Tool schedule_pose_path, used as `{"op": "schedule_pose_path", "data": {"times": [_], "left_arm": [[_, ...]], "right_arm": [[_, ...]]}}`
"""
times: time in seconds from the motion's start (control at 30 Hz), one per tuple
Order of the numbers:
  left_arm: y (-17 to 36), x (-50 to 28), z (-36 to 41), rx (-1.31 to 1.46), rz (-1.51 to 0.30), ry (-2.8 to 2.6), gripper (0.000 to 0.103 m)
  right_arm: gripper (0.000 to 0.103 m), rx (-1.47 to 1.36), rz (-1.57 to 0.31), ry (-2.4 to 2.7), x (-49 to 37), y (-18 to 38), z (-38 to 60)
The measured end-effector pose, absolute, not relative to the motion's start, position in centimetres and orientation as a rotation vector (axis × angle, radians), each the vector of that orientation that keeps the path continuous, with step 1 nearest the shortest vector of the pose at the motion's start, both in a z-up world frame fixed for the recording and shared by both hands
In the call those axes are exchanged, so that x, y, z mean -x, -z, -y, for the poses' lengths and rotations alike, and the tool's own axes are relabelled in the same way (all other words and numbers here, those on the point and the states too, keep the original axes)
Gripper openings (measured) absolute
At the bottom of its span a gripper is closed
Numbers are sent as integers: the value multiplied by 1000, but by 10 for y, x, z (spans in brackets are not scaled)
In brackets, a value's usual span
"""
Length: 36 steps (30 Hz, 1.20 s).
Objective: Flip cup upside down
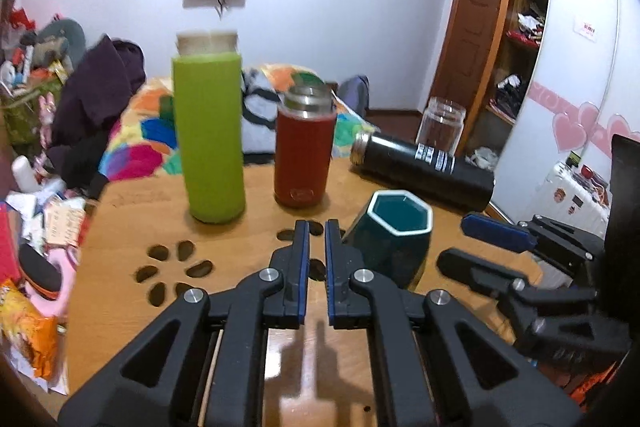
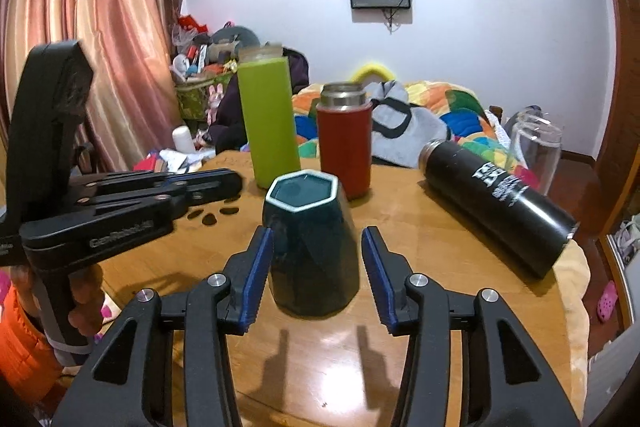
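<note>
Wooden surface [image 2: 400,247], glossy, round-edged. Teal cup [image 2: 310,247], hexagonal, glazed, pale rim, stands upright near the front, mouth up. Right gripper [image 2: 316,275] spread wide, fingers flanking the cup, not touching: approach step. Next likely: close, lift, invert. Left gripper [image 1: 317,259] nearly closed, empty, left of cup.
</note>
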<state>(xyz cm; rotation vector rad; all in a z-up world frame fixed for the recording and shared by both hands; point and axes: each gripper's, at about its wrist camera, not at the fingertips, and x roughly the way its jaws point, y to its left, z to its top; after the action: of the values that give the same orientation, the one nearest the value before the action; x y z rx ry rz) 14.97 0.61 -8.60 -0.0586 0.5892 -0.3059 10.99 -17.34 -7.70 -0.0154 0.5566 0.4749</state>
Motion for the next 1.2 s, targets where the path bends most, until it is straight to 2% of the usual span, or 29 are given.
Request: {"op": "schedule_pose_path", "data": {"times": [0.1, 0.17, 0.2, 0.27, 0.33, 0.47, 0.5, 0.57, 0.6, 0.7, 1.2], "left_arm": [[71, -133, -8, 51, -534, 271, 15], [61, -122, -10, 53, -498, 249, 33], [57, -117, -11, 54, -482, 240, 37], [50, -106, -11, 50, -445, 215, 53], [41, -93, -10, 39, -400, 185, 63], [29, -74, -11, 43, -343, 155, 78], [26, -69, -12, 46, -331, 154, 80], [19, -58, -12, 52, -298, 137, 96], [17, -53, -12, 52, -281, 127, 100], [10, -38, -8, 41, -240, 108, 103], [13, -19, -4, 66, -253, 86, 103]], "right_arm": [[51, -8, -516, -457, -101, 61, 185], [59, -10, -487, -441, -94, 52, 189], [64, -11, -467, -435, -89, 46, 191], [72, -14, -433, -432, -81, 34, 194], [82, -20, -395, -428, -71, 24, 198], [88, -29, -332, -418, -51, 4, 203], [93, -33, -320, -416, -47, 0, 204], [103, -44, -293, -408, -40, -5, 207], [103, -46, -284, -405, -38, -8, 207], [103, -48, -272, -393, -31, -12, 208], [103, -46, -272, -327, -18, -8, 220]]}}
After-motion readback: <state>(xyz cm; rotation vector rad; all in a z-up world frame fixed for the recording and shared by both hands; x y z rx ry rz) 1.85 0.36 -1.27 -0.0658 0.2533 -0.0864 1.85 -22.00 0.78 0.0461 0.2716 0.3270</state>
